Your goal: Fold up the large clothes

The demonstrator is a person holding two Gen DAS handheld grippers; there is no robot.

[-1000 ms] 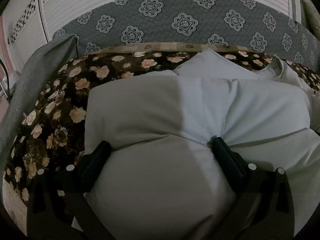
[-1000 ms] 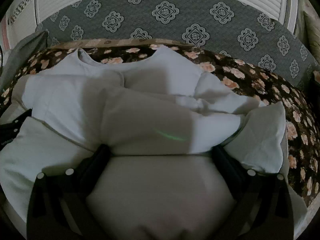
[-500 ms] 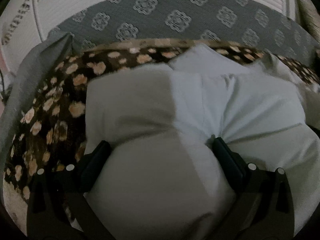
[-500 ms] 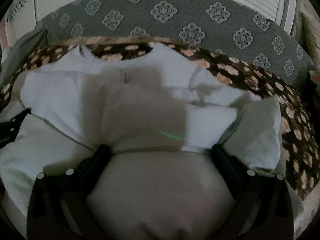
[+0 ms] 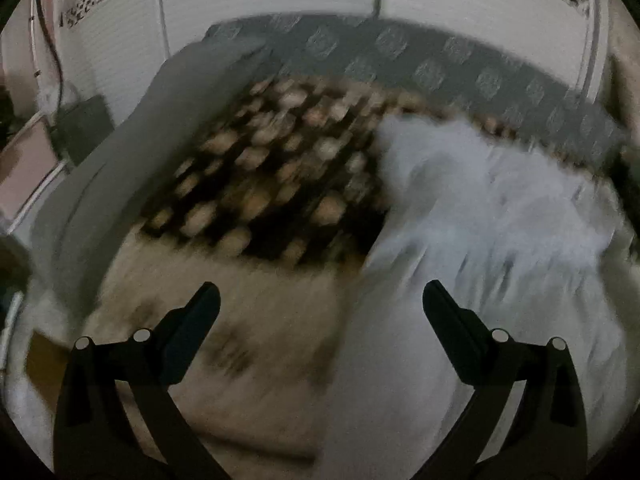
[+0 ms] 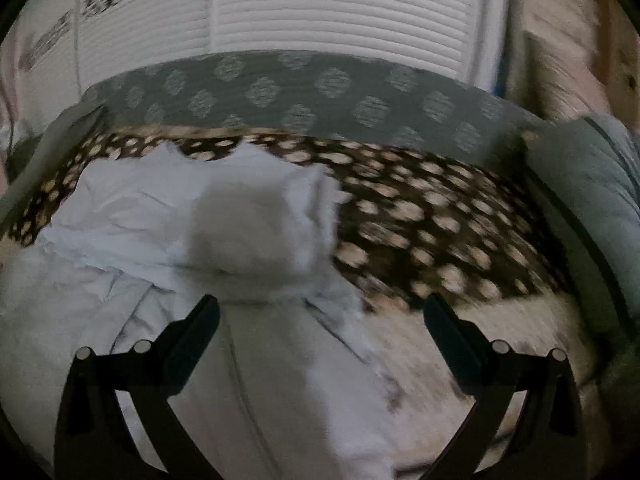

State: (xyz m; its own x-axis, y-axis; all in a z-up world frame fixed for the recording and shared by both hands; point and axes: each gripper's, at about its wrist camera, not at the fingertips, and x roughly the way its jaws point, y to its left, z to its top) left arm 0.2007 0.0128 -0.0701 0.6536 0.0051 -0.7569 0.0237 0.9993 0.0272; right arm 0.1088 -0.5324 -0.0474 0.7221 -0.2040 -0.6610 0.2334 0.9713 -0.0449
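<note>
- The left gripper is nearest in its own view. Its two black fingers are spread wide apart, and nothing is held between them.
- The right gripper is spread wide too, with nothing pinched in it.
- Under both grippers lies a pale cream cover with dark smudges on it.
- The white garment lies in a crumpled heap on the bed. In the left view it is on the right side. In the right view it is on the left, and part of it runs between the right gripper's fingers.
- Past it is a dark blanket with peach flowers.
- Further back stands a grey patterned headboard.
- Last comes a white slatted wall.
- Both pictures are blurry.
</note>
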